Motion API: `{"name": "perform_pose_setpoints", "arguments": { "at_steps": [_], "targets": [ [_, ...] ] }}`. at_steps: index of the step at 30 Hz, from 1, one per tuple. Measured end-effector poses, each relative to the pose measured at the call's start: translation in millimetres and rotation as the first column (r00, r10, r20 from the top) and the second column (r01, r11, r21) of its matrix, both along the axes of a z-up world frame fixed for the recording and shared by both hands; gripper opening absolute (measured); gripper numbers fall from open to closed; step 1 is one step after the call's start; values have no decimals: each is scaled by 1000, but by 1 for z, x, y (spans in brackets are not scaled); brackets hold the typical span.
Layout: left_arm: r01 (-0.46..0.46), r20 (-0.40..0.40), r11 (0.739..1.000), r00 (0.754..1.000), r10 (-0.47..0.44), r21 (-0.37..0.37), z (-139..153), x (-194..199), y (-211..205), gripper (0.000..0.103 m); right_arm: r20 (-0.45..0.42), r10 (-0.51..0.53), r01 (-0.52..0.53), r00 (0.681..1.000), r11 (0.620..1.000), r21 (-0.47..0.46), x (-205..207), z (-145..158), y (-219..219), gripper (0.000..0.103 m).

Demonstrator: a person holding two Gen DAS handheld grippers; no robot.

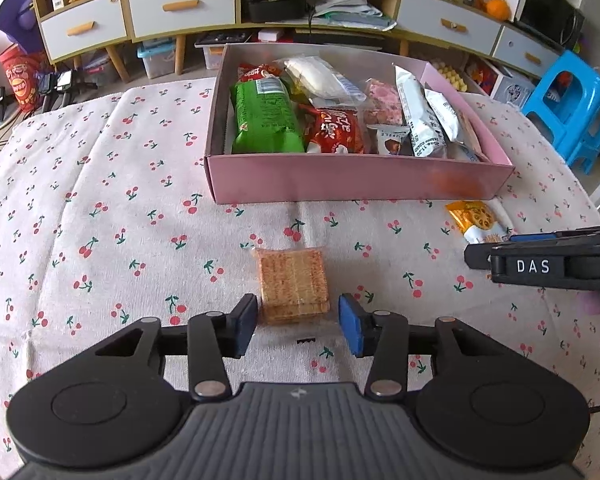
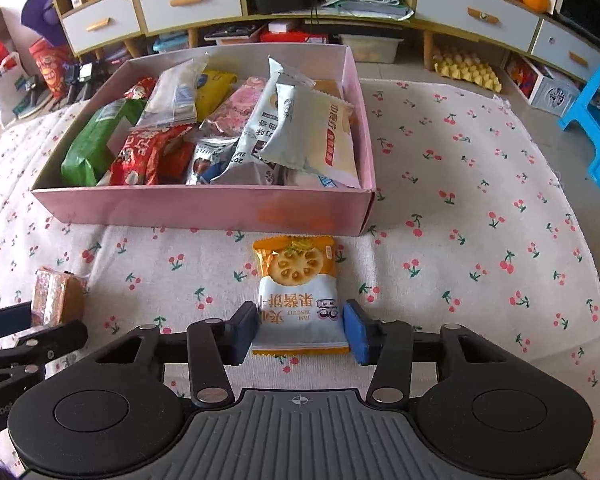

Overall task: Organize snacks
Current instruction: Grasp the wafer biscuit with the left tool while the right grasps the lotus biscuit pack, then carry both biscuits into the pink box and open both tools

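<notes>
A clear packet of square crackers (image 1: 292, 284) lies on the cherry-print cloth between the pads of my left gripper (image 1: 298, 316). The left pad sits against it and a narrow gap shows at the blue right pad, so this gripper is open. My right gripper (image 2: 300, 322) is shut on an orange and white jam biscuit packet (image 2: 296, 280), with both pads pressing its lower sides as it rests on the cloth. Behind both stands a pink box (image 2: 200, 208) filled with several snack packets. The right gripper (image 1: 484, 254) enters the left wrist view from the right edge.
The cherry-print tablecloth (image 1: 120, 220) covers the table. Beyond its far edge are a low cabinet with drawers (image 1: 180, 8), storage bins on the floor, an egg tray (image 2: 468, 68) and a blue plastic stool (image 1: 572, 108) at the right.
</notes>
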State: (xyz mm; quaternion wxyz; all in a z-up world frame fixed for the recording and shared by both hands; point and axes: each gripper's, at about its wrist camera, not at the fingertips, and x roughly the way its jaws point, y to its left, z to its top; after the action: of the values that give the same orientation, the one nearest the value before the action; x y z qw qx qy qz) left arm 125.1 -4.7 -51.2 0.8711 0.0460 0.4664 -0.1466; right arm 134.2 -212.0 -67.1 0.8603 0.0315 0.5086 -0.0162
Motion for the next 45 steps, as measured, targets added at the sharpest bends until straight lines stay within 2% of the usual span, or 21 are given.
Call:
{"name": "perform_pose_setpoints", "arguments": {
  "at_steps": [5,12,23,29,35,40,45],
  "targets": [
    [-10,-13,1000,1000,10,-9,2,1,0,39,-31,-4,4,1000,1000,9,-1,2,1,44],
    [-37,-43,997,999,34,-65,7,5,8,39,-94,-78,92,992,985,146,-4,9,-14,44],
    [-53,-34,989,998,48,-141,24,5,14,39,-107,-120,146,987,948,284,-13,25,-20,44],
    [-45,20,979,999,50,-199,38,8,15,39,-67,-154,168,986,917,361,-14,40,-21,44],
    [-43,84,967,994,66,-251,47,17,14,39,14,-220,195,975,889,414,-7,54,-28,44],
    [-8,183,959,981,62,-284,51,32,8,39,78,-267,205,960,869,450,5,55,-32,44],
    [-26,176,931,980,97,-365,42,45,2,39,115,-305,211,945,842,497,17,52,-33,44]
  ]
}}
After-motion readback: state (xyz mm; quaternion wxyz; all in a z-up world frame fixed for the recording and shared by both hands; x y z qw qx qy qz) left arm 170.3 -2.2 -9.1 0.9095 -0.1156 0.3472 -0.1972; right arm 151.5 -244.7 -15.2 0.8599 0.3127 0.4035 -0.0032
